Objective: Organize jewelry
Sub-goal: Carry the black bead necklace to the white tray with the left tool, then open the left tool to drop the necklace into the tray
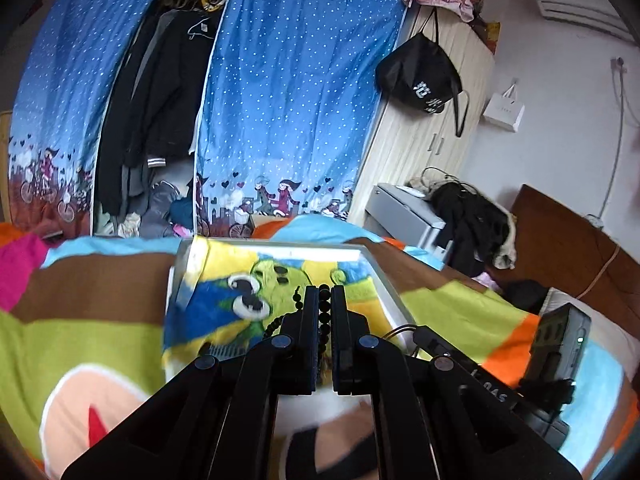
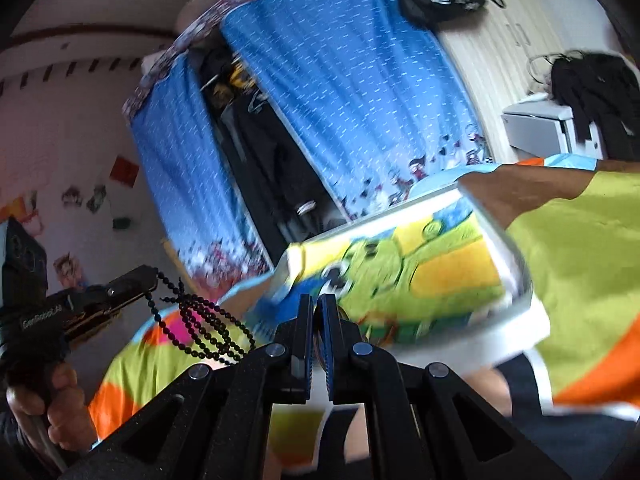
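Note:
My left gripper is shut on a black bead necklace; its beads run between the fingers and loop down on the left. It hangs over a clear box on the bed. In the right wrist view the left gripper holds the necklace in hanging loops at the left. My right gripper is shut on a thin ring-like piece, only partly visible between the pads. The clear box lies just ahead of it; that view is blurred.
A colourful cartoon blanket covers the bed. A blue fabric wardrobe with dark clothes stands behind. A black bag hangs on a cabinet. The right gripper's body shows at the right.

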The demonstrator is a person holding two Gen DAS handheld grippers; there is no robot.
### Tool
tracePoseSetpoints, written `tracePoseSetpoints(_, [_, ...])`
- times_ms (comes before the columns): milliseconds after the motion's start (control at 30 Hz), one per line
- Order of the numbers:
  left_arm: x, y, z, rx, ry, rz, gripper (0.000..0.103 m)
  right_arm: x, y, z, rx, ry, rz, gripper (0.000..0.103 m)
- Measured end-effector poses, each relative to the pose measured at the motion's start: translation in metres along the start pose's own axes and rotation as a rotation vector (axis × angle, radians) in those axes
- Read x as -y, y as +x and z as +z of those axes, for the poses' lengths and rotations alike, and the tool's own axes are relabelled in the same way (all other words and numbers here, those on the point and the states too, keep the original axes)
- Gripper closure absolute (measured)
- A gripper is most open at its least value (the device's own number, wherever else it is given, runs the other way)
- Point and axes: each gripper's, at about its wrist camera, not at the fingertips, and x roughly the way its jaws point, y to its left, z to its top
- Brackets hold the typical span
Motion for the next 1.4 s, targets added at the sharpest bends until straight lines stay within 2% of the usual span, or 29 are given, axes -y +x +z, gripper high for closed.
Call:
tracePoseSetpoints(100, [-0.009, 0.038, 0.002, -0.035, -0.015, 0.024, 0.100, 0.024, 0.021, 0.014, 0.023, 0.104, 0.012, 0.098])
tracePoseSetpoints(300, [-0.030, 0.086, -0.019, -0.110, -0.074, 0.057, 0.100, 0.062, 0.050, 0.006, -0.004, 0.158, -0.034, 0.098])
tracePoseSetpoints(533, [-0.042, 0.106, -0.044, -0.180, -0.078, 0.099, 0.100, 0.090, 0.063, -0.011, -0.070, 0.208, -0.086, 0.098])
tracePoseSetpoints(667, [-0.039, 0.112, -0.053, -0.245, -0.069, 0.121, 0.100, 0.091, 0.064, -0.015, -0.100, 0.197, -0.122, 0.097])
tracePoseSetpoints(767, [-0.035, 0.110, -0.057, -0.251, -0.051, 0.150, 0.099, 0.090, 0.062, -0.016, -0.110, 0.185, -0.155, 0.096])
tracePoseSetpoints(800, [-0.033, 0.109, -0.058, -0.257, -0.043, 0.155, 0.096, 0.090, 0.061, -0.017, -0.112, 0.182, -0.157, 0.096])
tracePoseSetpoints(867, [-0.031, 0.109, -0.060, -0.273, -0.035, 0.174, 0.081, 0.088, 0.057, -0.018, -0.116, 0.179, -0.158, 0.096])
tracePoseSetpoints(900, [-0.031, 0.107, -0.060, -0.274, -0.046, 0.184, 0.065, 0.087, 0.055, -0.018, -0.119, 0.175, -0.162, 0.095])
tracePoseSetpoints(933, [-0.033, 0.103, -0.060, -0.266, -0.063, 0.183, 0.056, 0.087, 0.054, -0.018, -0.121, 0.172, -0.166, 0.092])
tracePoseSetpoints(1000, [-0.034, 0.095, -0.058, -0.246, -0.102, 0.175, 0.053, 0.086, 0.049, -0.016, -0.117, 0.162, -0.182, 0.079])
tracePoseSetpoints(1167, [-0.028, 0.073, -0.051, -0.235, -0.108, 0.195, 0.043, 0.080, 0.033, -0.012, -0.102, 0.136, -0.196, 0.077])
tracePoseSetpoints(1267, [-0.021, 0.054, -0.047, -0.190, -0.100, 0.199, 0.036, 0.072, 0.020, -0.009, -0.081, 0.118, -0.208, 0.054])
tracePoseSetpoints(1300, [-0.018, 0.046, -0.046, -0.174, -0.094, 0.207, 0.027, 0.068, 0.015, -0.007, -0.069, 0.105, -0.211, 0.050])
tracePoseSetpoints(1400, [-0.009, 0.020, -0.042, -0.113, -0.073, 0.225, 0.024, 0.052, 0.000, -0.002, -0.043, 0.045, -0.225, 0.038])
